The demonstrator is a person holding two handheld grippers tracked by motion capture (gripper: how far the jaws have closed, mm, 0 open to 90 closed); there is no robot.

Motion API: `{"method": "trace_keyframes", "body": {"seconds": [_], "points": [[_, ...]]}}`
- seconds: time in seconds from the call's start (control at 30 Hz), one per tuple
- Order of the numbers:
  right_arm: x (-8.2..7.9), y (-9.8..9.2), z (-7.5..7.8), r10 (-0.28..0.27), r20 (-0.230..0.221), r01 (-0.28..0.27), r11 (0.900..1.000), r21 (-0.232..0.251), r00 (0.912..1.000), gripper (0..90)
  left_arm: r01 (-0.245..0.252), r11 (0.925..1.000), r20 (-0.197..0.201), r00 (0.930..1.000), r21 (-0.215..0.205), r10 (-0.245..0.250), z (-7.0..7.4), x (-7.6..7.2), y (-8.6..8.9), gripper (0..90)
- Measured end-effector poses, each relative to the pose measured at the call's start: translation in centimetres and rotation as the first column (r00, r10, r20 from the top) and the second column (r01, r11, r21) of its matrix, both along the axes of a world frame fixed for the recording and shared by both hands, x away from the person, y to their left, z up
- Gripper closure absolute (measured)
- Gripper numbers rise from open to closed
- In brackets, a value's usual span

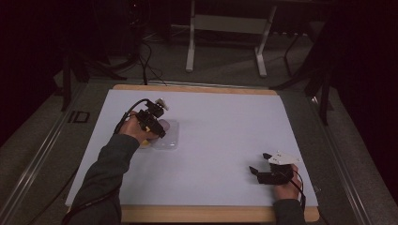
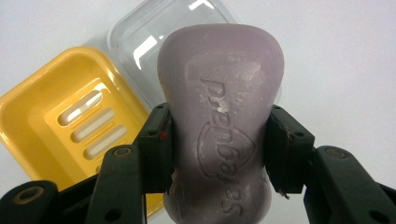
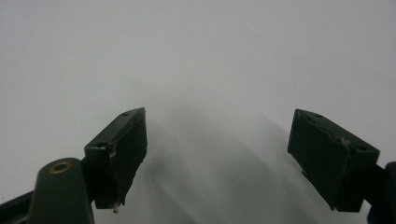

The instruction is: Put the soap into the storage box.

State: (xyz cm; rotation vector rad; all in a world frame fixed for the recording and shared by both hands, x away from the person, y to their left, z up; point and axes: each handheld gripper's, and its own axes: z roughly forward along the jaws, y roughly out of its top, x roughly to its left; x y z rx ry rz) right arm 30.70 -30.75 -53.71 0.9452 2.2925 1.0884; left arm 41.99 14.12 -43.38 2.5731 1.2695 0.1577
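A pale purple bar of soap (image 2: 220,116) with embossed lettering is pinched across its narrow waist by my left gripper (image 2: 218,149), which is shut on it. Below it lie a yellow soap dish (image 2: 56,121) with drain slots and a clear plastic lid (image 2: 149,37) beside the dish. From above, the left gripper (image 1: 157,125) hovers over the clear lid (image 1: 170,136) and the yellow dish (image 1: 144,143) at the table's left. My right gripper (image 1: 259,163) rests near the front right, open, with nothing between its jaws (image 3: 217,149).
A white sheet (image 1: 216,136) covers the wooden table (image 1: 197,213). Beyond the far edge stand a white metal frame (image 1: 225,28) and dark stands with cables on the floor.
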Motion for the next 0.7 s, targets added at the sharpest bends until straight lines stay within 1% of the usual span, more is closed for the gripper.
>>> {"method": "trace_keyframes", "body": {"seconds": [0.17,0.4,0.6,0.7], "points": [[0.0,0.0,0.0,0.0,0.0,0.0,1.0,0.0,1.0,19.4,0.002,0.9999,0.006,1.0,0.016,-0.002,0.1,0.2,0.1,49.9],[0.0,0.0,0.0,0.0,0.0,0.0,1.0,-0.001,1.0,19.4,-0.006,0.9999,0.012,0.9999,0.008,0.006,0.4,0.5,0.5,49.9],[0.0,0.0,0.0,0.0,0.0,0.0,1.0,0.0,1.0,19.4,-0.042,0.9991,0.019,0.9989,0.0,0.042,0.3,0.9,0.9,49.9],[0.0,0.0,0.0,0.0,0.0,0.0,1.0,0.001,1.0,19.4,-0.049,0.9988,0.02,0.9986,-0.004,0.049,0.3,1.0,1.1,49.9]]}}
